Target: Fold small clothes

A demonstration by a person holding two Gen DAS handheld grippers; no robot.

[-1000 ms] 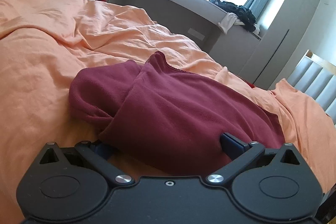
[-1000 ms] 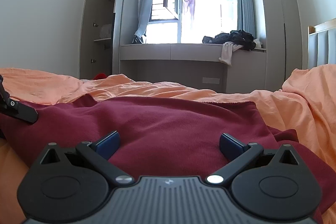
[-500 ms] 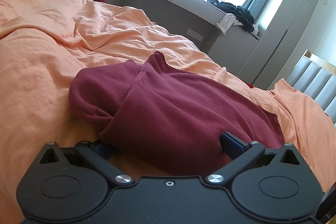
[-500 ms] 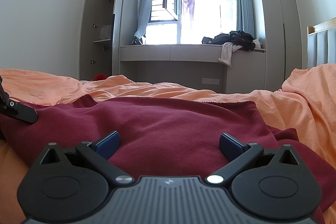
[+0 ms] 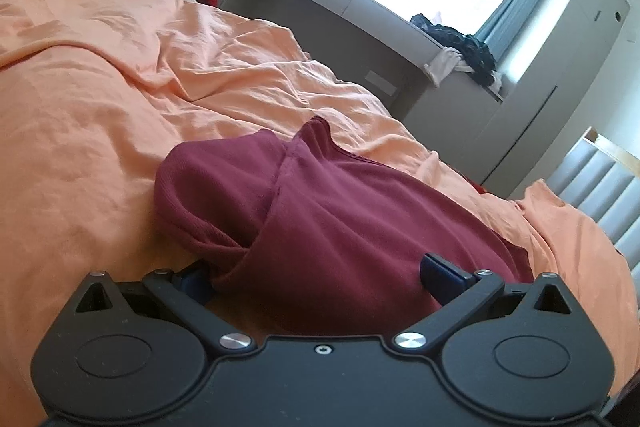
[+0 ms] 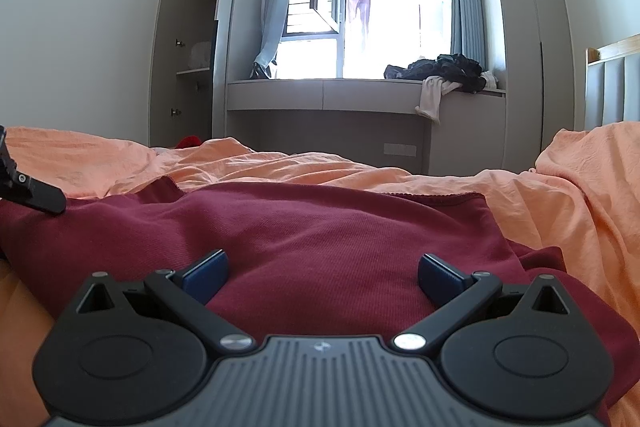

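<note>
Jaws spread wide on both the left gripper [image 5: 316,273] and the right gripper [image 6: 322,277] straddle the maroon garment [image 6: 320,227] lying bunched on the orange bedsheet [image 5: 100,107] — each should close on one hem layer only, then lift evenly — no dragging.

Daylight comes in through the window [image 6: 384,15], which is overexposed to almost pure white in both views. The orange bedsheet [image 5: 100,99] is evenly bright, with soft shadows in its wrinkles. Both pictures are sharp in the middle. The fisheye lens bends the straight lines of the wardrobe [image 6: 532,39] near the edges, and the corners fall to black.
</note>
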